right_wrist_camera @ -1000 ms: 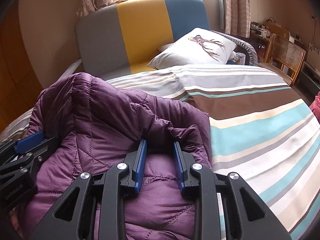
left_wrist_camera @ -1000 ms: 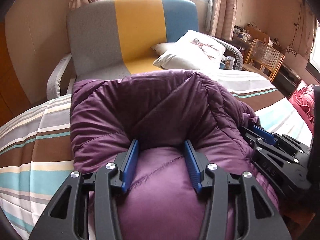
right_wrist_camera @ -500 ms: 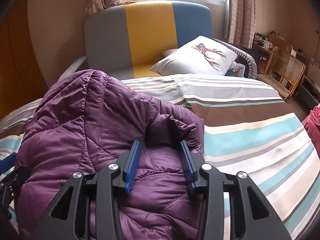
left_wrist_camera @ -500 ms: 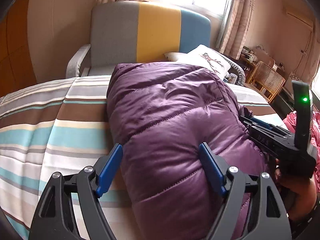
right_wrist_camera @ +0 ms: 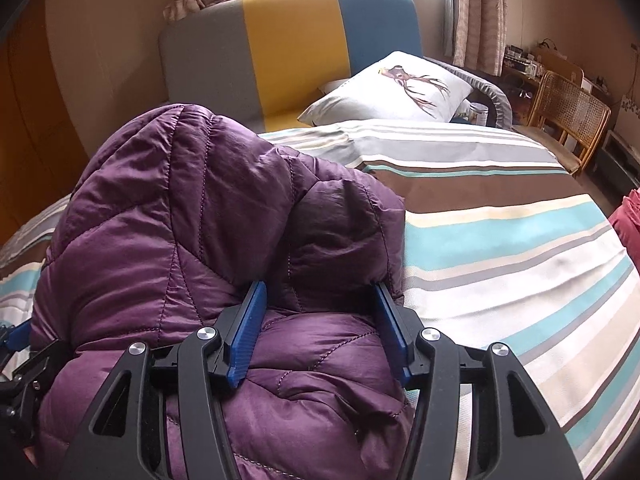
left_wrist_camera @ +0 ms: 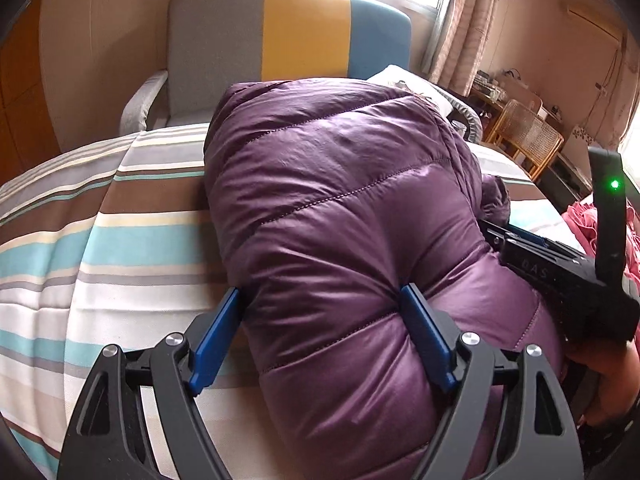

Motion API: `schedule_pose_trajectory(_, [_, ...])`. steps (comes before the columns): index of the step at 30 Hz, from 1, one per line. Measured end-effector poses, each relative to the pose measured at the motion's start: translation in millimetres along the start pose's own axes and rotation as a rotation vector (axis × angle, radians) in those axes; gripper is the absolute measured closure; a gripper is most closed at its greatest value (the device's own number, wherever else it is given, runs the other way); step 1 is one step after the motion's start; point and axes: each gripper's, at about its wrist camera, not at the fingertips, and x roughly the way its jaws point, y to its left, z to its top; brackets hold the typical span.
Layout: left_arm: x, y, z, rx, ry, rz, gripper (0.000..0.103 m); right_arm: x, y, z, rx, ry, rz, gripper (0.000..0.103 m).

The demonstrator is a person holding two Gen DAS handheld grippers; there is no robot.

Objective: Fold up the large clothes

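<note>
A puffy purple quilted jacket [left_wrist_camera: 340, 200] lies folded in a thick bundle on the striped bedspread [left_wrist_camera: 100, 240]. My left gripper [left_wrist_camera: 320, 292] stands wide at the bundle's near left edge. The jacket bulges up between its blue pads, and the left pad sits at the jacket's rim over the bedspread. My right gripper [right_wrist_camera: 319, 286] is at the jacket's [right_wrist_camera: 180, 220] near right corner, jaws opening, with a loose fold of fabric between the pads. The right gripper's black body [left_wrist_camera: 540, 264] shows at the jacket's right side, a hand under it.
A grey, yellow and blue headboard [right_wrist_camera: 288, 40] rises behind the bed. A white pillow with a deer print [right_wrist_camera: 400, 88] lies at the head. A rattan chair [right_wrist_camera: 572, 120] stands at the right, and red cloth [left_wrist_camera: 584, 220] lies at the bed's right edge.
Both grippers' jaws have spread apart and let go of the jacket fabric. The left gripper shifted left to the bundle's edge. The jacket now lies as a smoother, flatter bundle.
</note>
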Motion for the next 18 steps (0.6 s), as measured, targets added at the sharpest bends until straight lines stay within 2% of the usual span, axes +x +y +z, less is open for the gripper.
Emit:
schedule_pose_trajectory(2, [-4,5,3,-0.029,0.022,-0.030,0.022,-7,-2,3,-0.012,0.013,0.003,0.041])
schedule_pose_trajectory(3, [-7,9,3,-0.053,0.033,-0.048,0.019,-12,-5,4,-0.009,0.026,-0.006,0.035])
schedule_pose_trajectory(4, [-9,11,3,-0.072,0.038,-0.058,0.016,-17,-9,4,0.004,0.036,-0.017,0.019])
schedule_pose_trajectory(6, [-14,22,2,-0.122,0.048,-0.110,0.014,-25,-21,3,0.049,0.057,0.030,0.009])
schedule_pose_trajectory(8, [-16,30,2,-0.155,0.061,-0.157,0.013,-28,-32,-1,0.096,0.100,0.114,0.009])
schedule_pose_trajectory(12, [-17,41,1,-0.192,0.082,-0.190,0.012,-23,-44,-4,0.137,0.180,0.217,0.009])
schedule_pose_trajectory(16, [-13,41,2,-0.154,0.107,-0.190,0.012,-5,-49,-4,0.185,0.261,0.323,0.009])
schedule_pose_trajectory(18, [-8,40,3,-0.150,0.133,-0.225,0.012,5,-51,-3,0.205,0.281,0.364,0.009])
